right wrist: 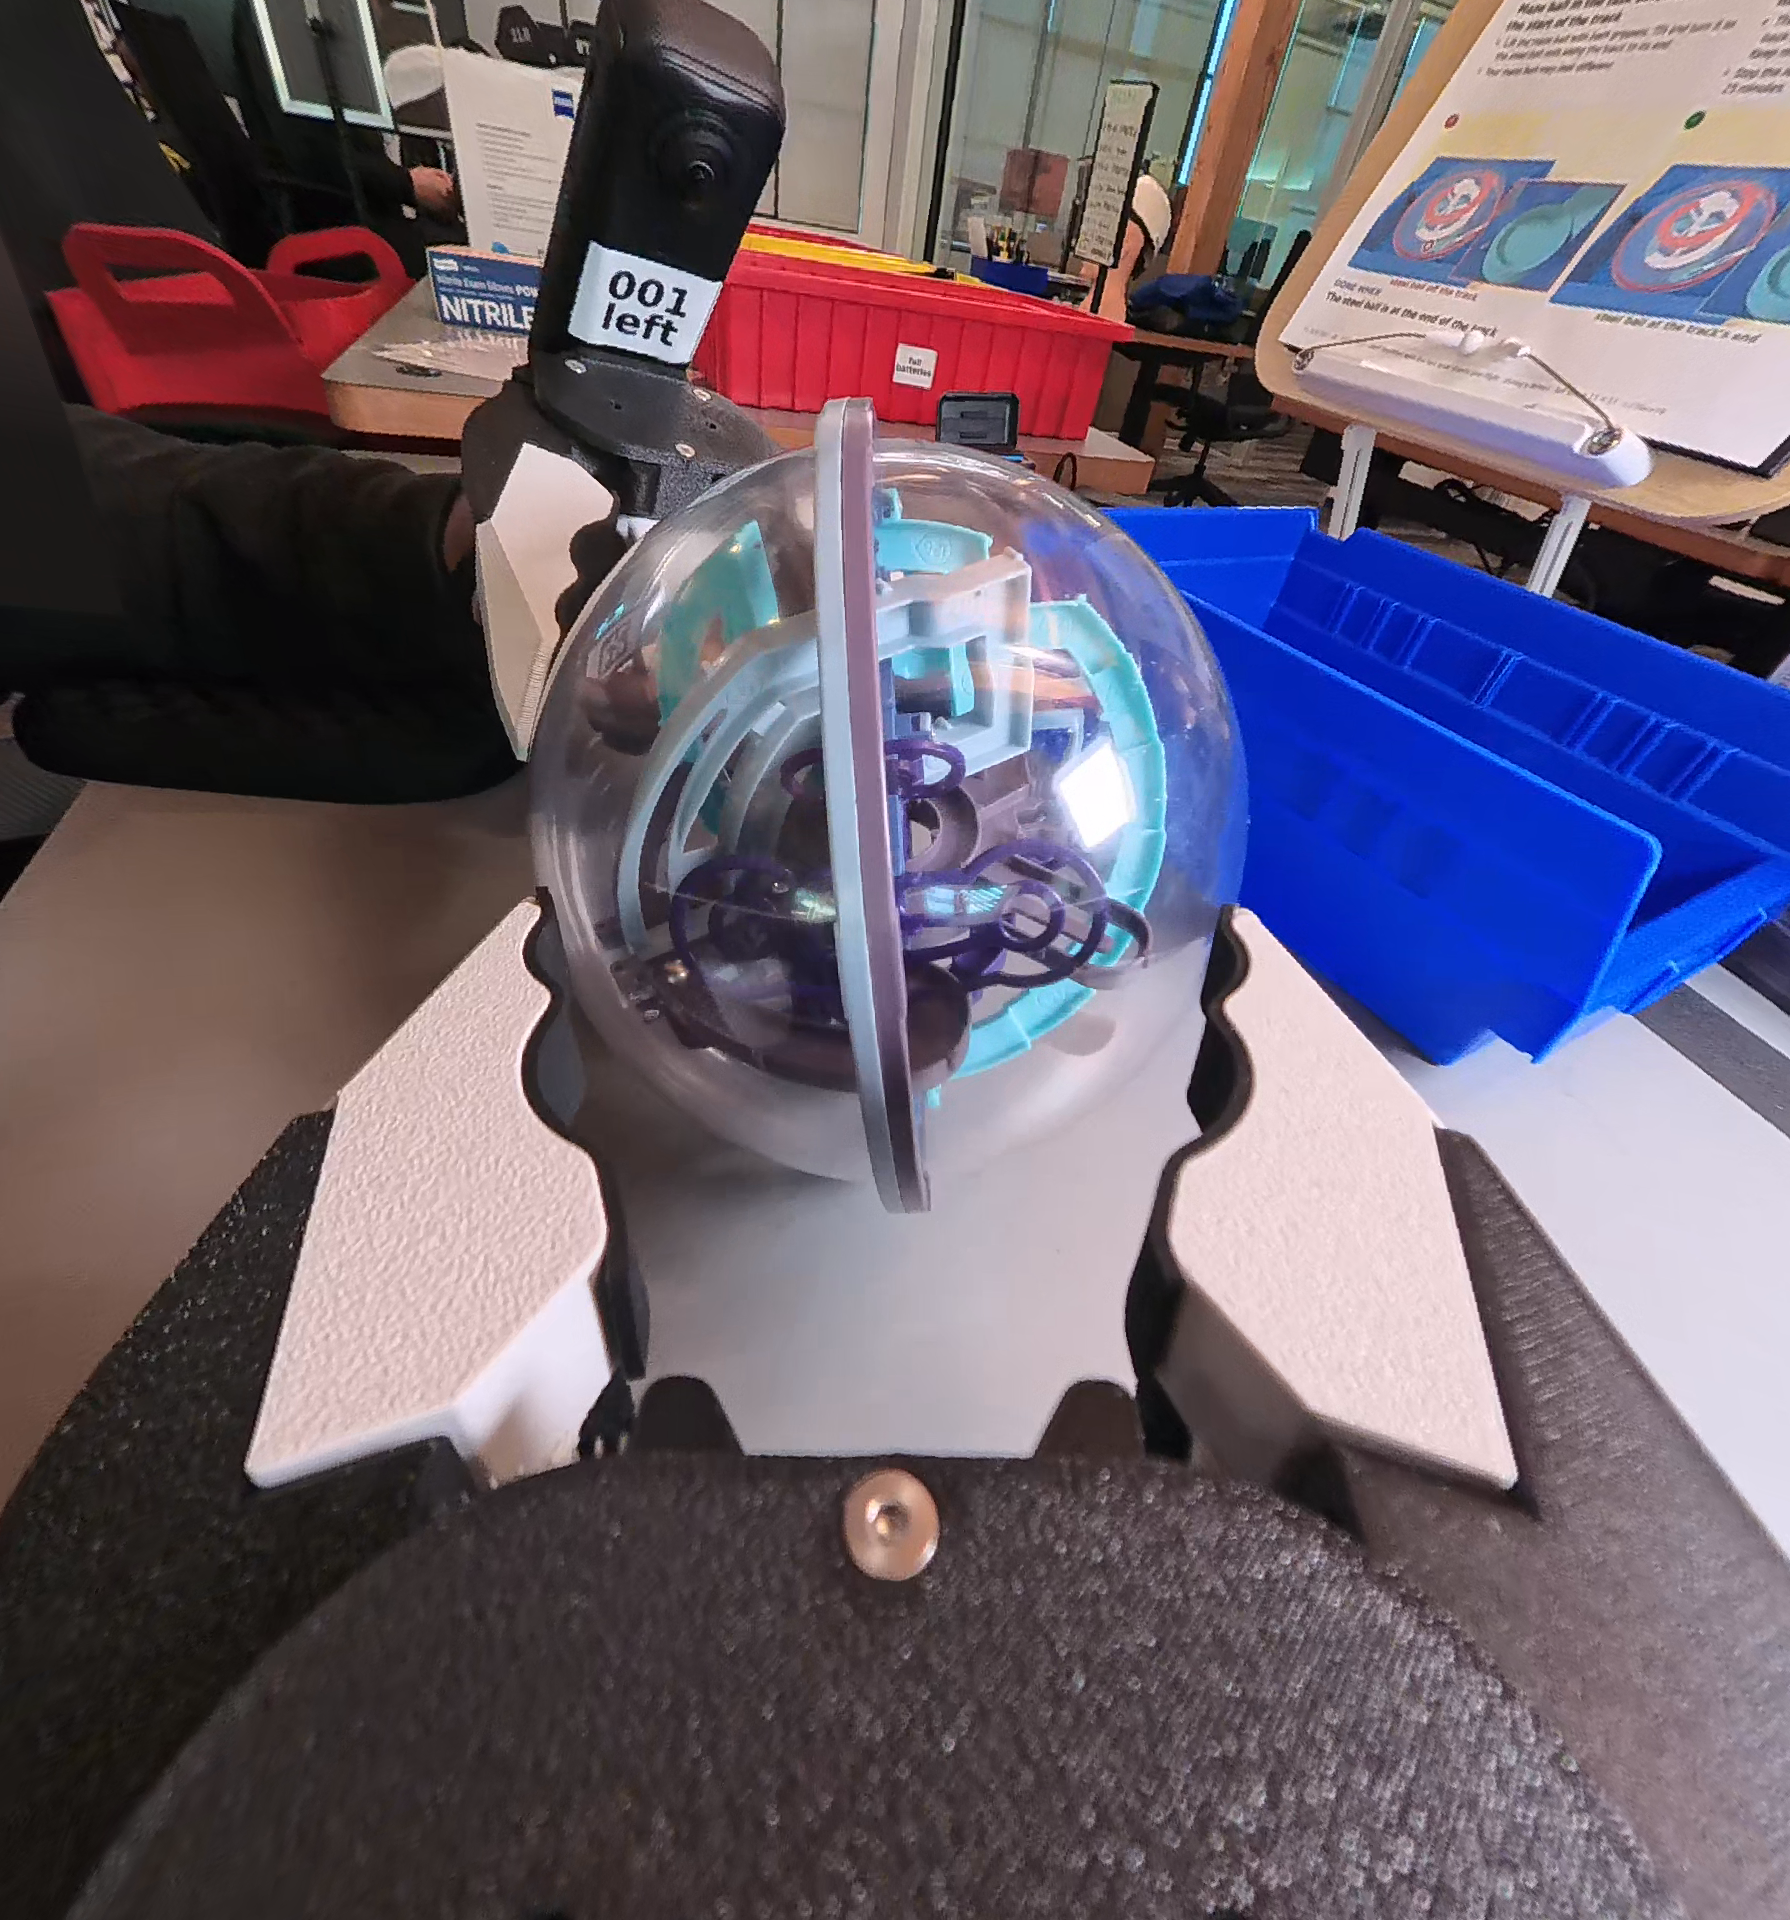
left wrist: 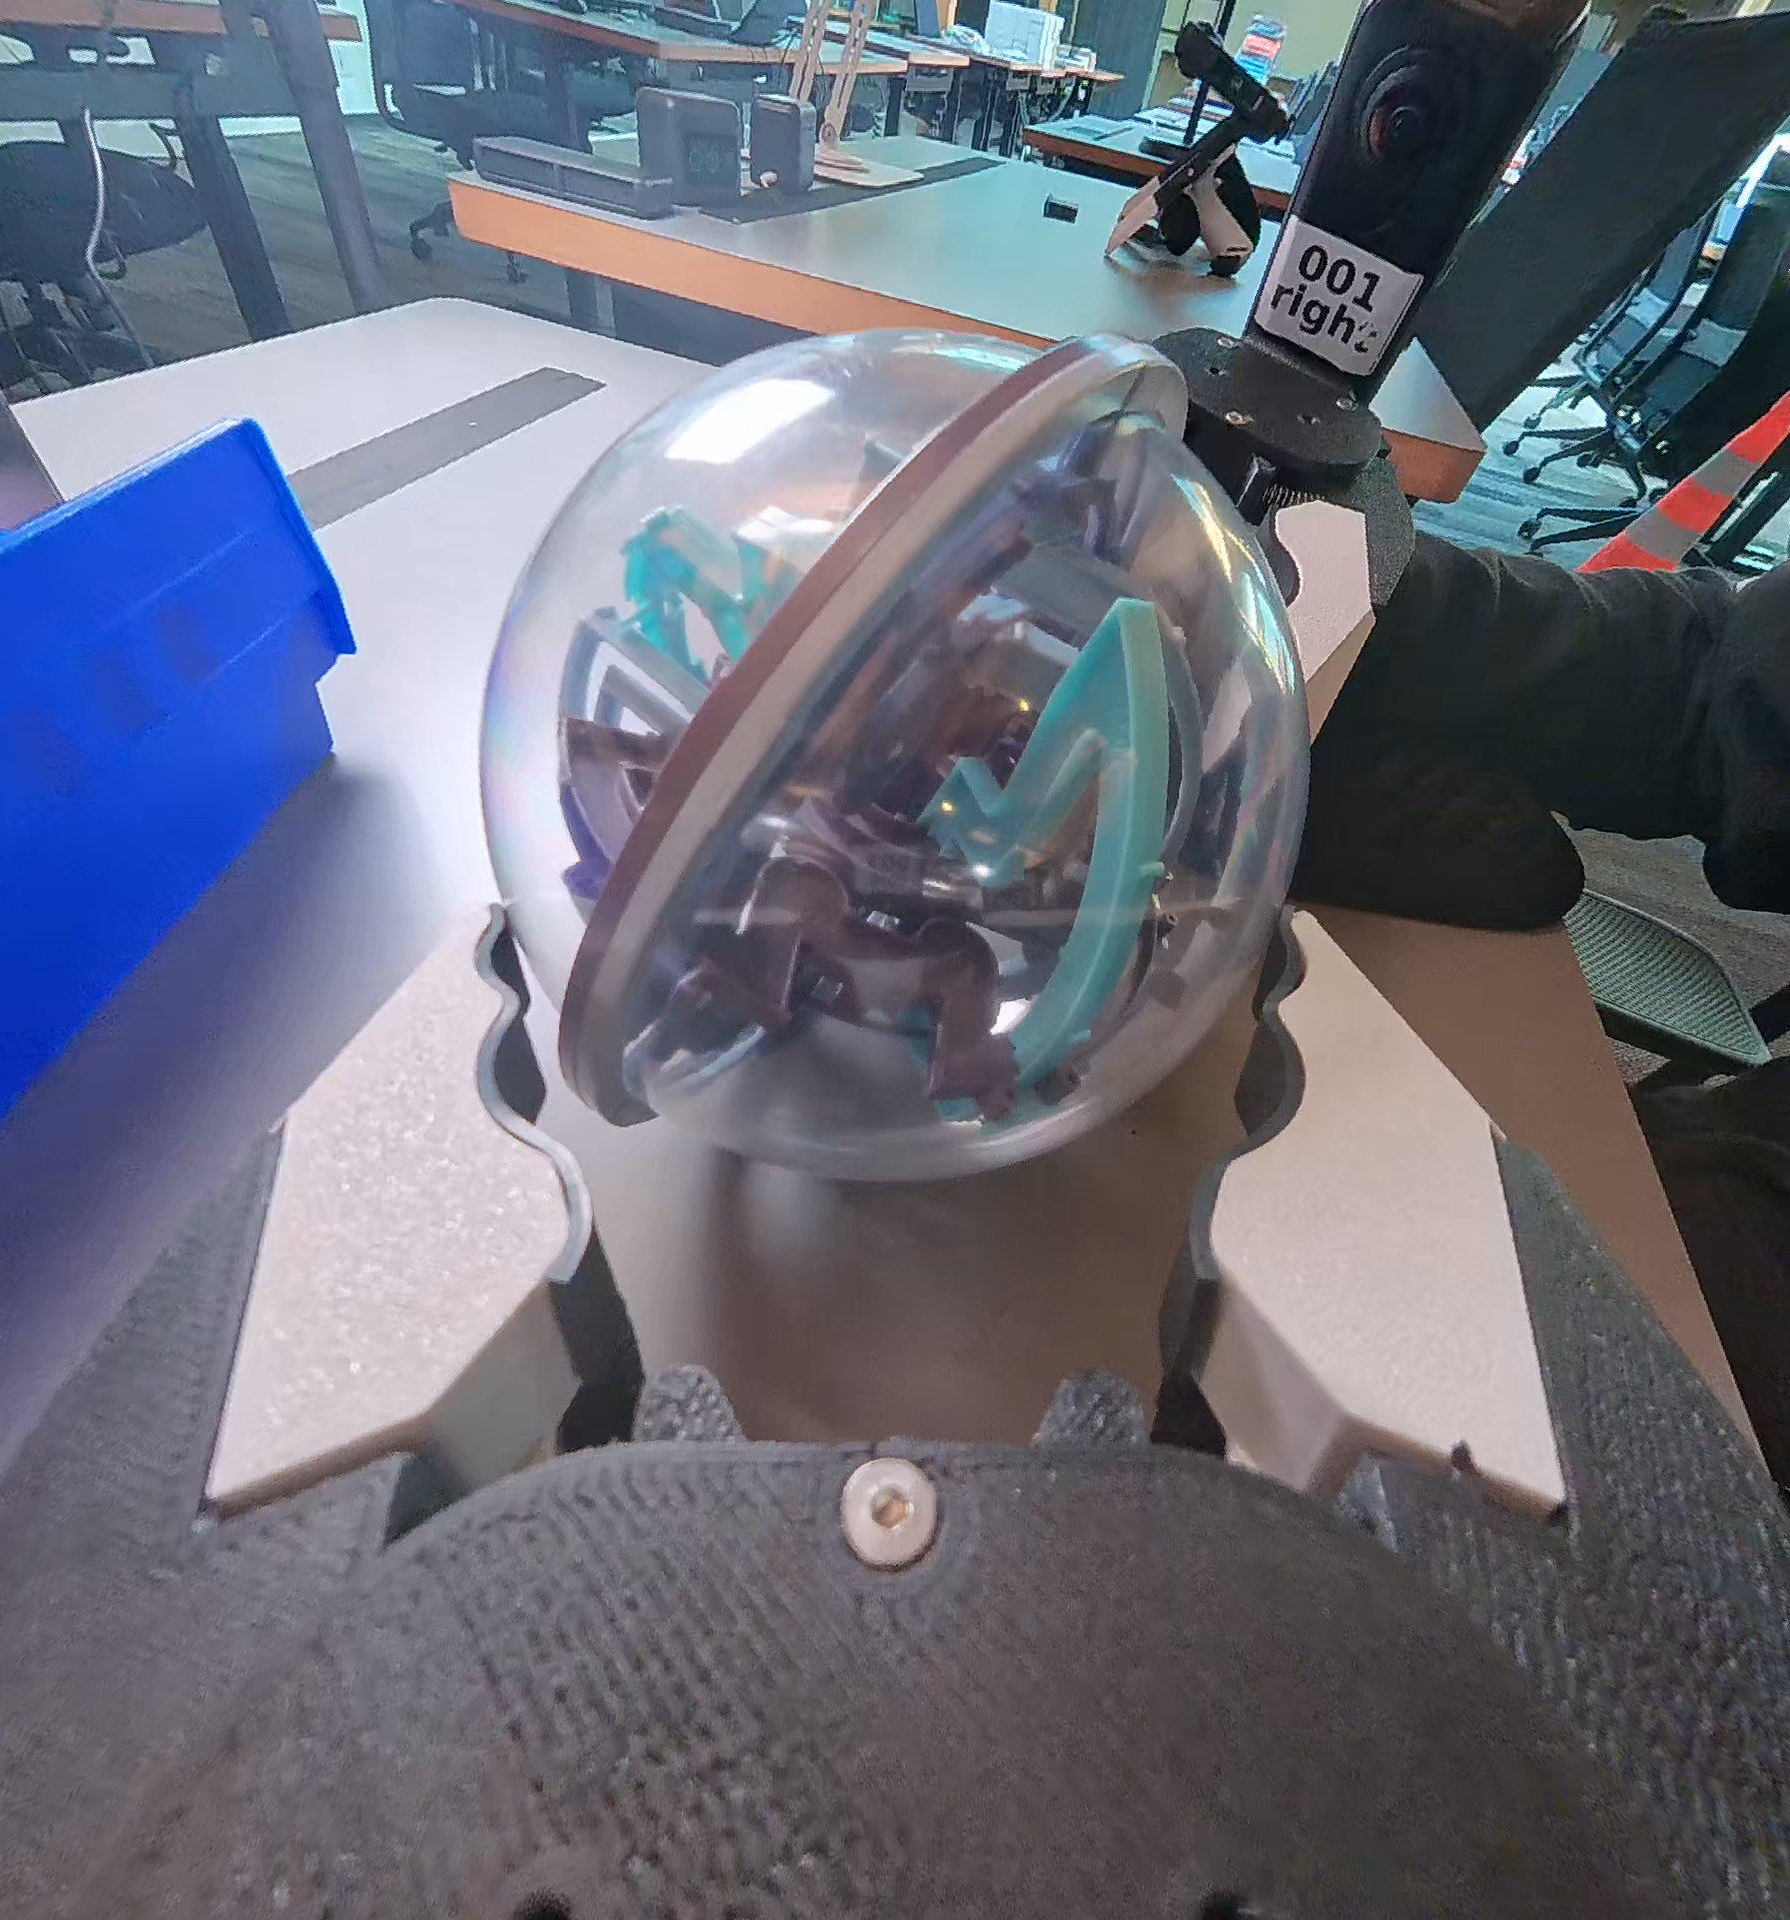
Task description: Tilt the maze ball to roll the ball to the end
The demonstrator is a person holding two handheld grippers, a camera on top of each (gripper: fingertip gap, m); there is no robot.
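Observation:
The maze ball (left wrist: pixel 870 748) is a clear sphere with teal, brown and purple tracks inside and a grey rim around its middle. It hangs above the pale table (left wrist: pixel 434 499), gripped from two opposite sides. My left gripper (left wrist: pixel 891 956) is shut on it, with both pads pressed on its lower sides. My right gripper (right wrist: pixel 883 935) is shut on the same ball (right wrist: pixel 886 810) from the other side. Each gripper shows behind the ball in the other's view: the right gripper (left wrist: pixel 1286 468) and the left gripper (right wrist: pixel 558 520). The rim is tilted in the left wrist view. I cannot pick out the small rolling ball.
A blue bin (left wrist: pixel 122 675) stands close beside the ball, and shows to the right in the right wrist view (right wrist: pixel 1493 779). Dark-sleeved hands (left wrist: pixel 1545 707) (right wrist: pixel 247 603) hold the grippers. A stand with an instruction sheet (right wrist: pixel 1597 208) and red bins (right wrist: pixel 901 312) are behind. An orange cone (left wrist: pixel 1712 488) is on the floor.

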